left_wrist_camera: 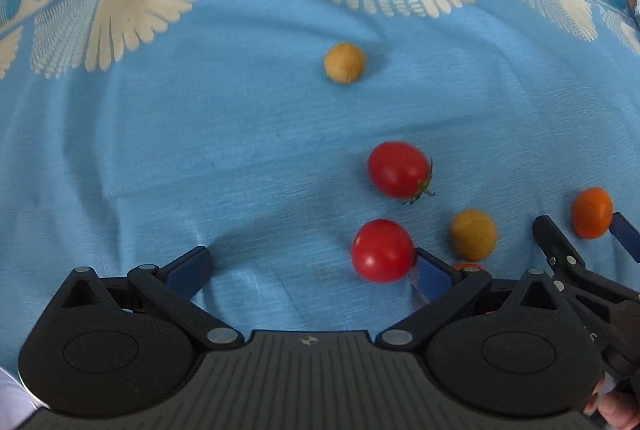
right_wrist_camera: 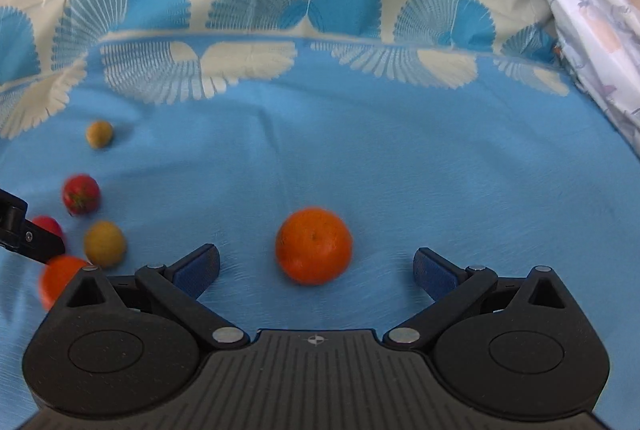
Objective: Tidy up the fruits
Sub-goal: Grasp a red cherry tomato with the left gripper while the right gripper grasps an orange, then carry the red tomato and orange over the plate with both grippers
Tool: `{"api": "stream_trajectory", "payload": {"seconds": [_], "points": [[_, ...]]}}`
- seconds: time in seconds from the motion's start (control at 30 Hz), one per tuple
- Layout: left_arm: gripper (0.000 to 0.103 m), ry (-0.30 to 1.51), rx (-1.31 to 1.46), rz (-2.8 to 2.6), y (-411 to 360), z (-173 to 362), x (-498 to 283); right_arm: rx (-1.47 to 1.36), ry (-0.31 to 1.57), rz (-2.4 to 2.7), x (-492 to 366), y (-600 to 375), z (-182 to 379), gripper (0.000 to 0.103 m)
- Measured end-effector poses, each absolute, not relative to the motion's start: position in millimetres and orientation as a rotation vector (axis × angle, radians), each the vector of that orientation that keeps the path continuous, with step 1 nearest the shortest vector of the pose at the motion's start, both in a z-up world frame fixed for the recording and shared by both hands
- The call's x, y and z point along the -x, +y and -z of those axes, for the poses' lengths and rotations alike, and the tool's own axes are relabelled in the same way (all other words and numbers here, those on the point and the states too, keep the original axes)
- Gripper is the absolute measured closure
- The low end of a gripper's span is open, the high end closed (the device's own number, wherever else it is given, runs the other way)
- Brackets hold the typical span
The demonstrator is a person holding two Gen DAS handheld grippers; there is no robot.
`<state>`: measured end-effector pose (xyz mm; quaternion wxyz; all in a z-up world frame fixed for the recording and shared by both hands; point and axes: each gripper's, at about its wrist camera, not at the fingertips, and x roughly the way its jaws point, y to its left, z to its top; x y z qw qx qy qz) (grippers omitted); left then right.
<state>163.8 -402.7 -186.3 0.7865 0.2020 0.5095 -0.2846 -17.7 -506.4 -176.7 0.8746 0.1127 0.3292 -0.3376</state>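
Note:
Fruits lie on a blue cloth [left_wrist_camera: 200,149]. In the left wrist view my left gripper [left_wrist_camera: 308,270] is open, with a red tomato [left_wrist_camera: 382,250] just inside its right finger. A second tomato [left_wrist_camera: 398,169] lies beyond it, a tan fruit [left_wrist_camera: 474,234] to the right, another tan fruit [left_wrist_camera: 344,63] farther off. An orange [left_wrist_camera: 592,212] sits between the fingers of my right gripper [left_wrist_camera: 580,230]. In the right wrist view my right gripper [right_wrist_camera: 316,266] is open with that orange [right_wrist_camera: 314,245] between its fingertips. A second orange [right_wrist_camera: 60,280] lies at the left.
The cloth [right_wrist_camera: 360,149] has a cream and blue fan-pattern border at the far side. A pale printed fabric [right_wrist_camera: 592,41] hangs at the right. The left gripper's finger [right_wrist_camera: 28,238] enters the right wrist view at the left, near tomatoes [right_wrist_camera: 80,193] and a tan fruit [right_wrist_camera: 105,244].

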Motion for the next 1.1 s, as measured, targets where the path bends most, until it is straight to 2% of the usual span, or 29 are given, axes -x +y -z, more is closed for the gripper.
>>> {"api": "stream_trajectory", "payload": {"seconds": [0.17, 0.2, 0.23, 0.27, 0.3, 0.33, 0.37, 0.5, 0.63, 0.83, 1.1], "points": [[0.000, 1.096, -0.434, 0.614, -405.9, 184.8, -165.5, -0.241, 0.656, 0.699, 20.7, -506.1, 177.4, 0.001], [0.007, 1.095, -0.414, 0.605, -404.6, 181.6, -165.8, -0.240, 0.656, 0.699, 21.1, -506.0, 177.0, 0.001], [0.022, 1.083, -0.401, 0.606, -402.5, 176.8, -163.2, -0.241, 0.655, 0.699, 21.7, -505.7, 176.5, 0.003], [0.035, 1.063, -0.403, 0.633, -402.2, 170.5, -158.1, -0.243, 0.653, 0.698, 22.5, -505.6, 175.0, 0.016], [0.070, 1.050, -0.414, 0.662, -402.1, 165.8, -153.2, -0.247, 0.638, 0.689, 24.5, -504.5, 171.7, 0.029], [0.069, 1.039, -0.432, 0.669, -403.1, 161.0, -147.1, -0.245, 0.625, 0.680, 26.3, -502.9, 167.9, 0.058], [0.069, 1.025, -0.445, 0.664, -403.2, 158.2, -142.5, -0.236, 0.626, 0.680, 26.9, -501.2, 165.6, 0.064], [0.069, 1.029, -0.443, 0.664, -397.1, 140.2, -129.6, -0.278, 0.626, 0.705, 33.9, -504.4, 160.8, 0.064], [0.069, 1.003, -0.417, 0.644, -364.4, 100.0, -107.6, -0.279, 0.577, 0.722, 54.2, -494.7, 131.0, 0.064], [0.069, 0.990, -0.359, 0.590, -277.2, 34.9, -65.0, -0.262, 0.481, 0.607, 106.2, -438.0, 58.4, 0.064], [0.069, 0.940, -0.298, 0.473, -145.3, -23.3, -11.2, -0.233, 0.479, 0.277, 156.2, -314.1, -9.4, 0.064]]}}
